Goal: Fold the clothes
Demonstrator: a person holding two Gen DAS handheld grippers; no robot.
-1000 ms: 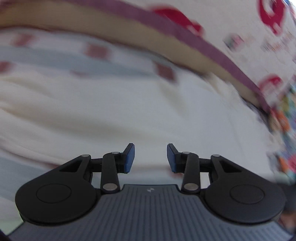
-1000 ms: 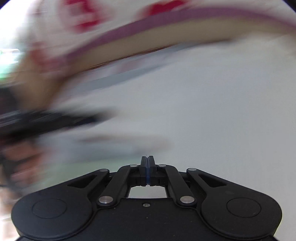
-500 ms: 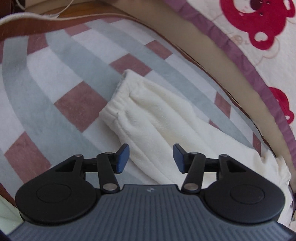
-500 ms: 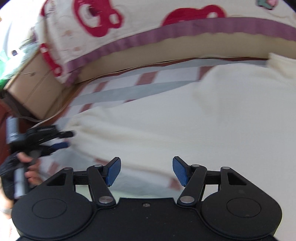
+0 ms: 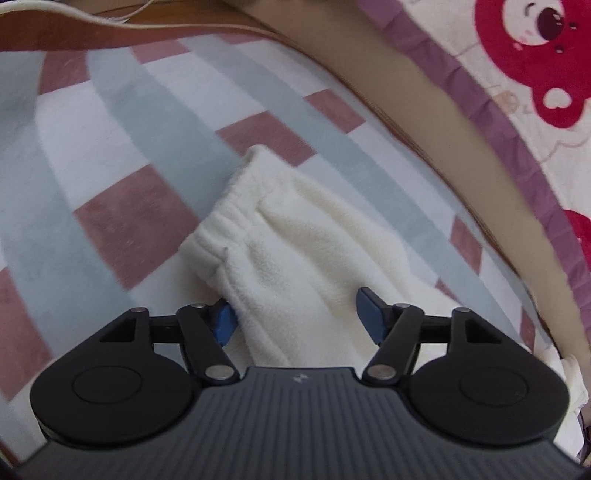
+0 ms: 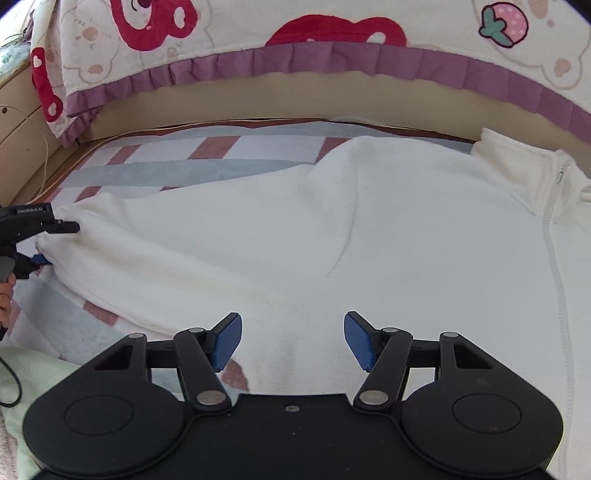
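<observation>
Jacket [image 6: 369, 229] is spread on the rug [image 5: 122, 155], its sleeve [image 5: 288, 258] now bracketed by the left claw [image 5: 297, 317], moved closer since half a second ago; both claws gape, right claw [image 6: 293, 341] above the hem, suggesting a sleeve fold.

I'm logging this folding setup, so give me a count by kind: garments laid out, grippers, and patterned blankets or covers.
White fleece garments: 1, the zip jacket
Grippers: 2, the left gripper and the right gripper
Patterned textiles: 2, the checked blanket and the bear-print cover
Total: 5
</observation>
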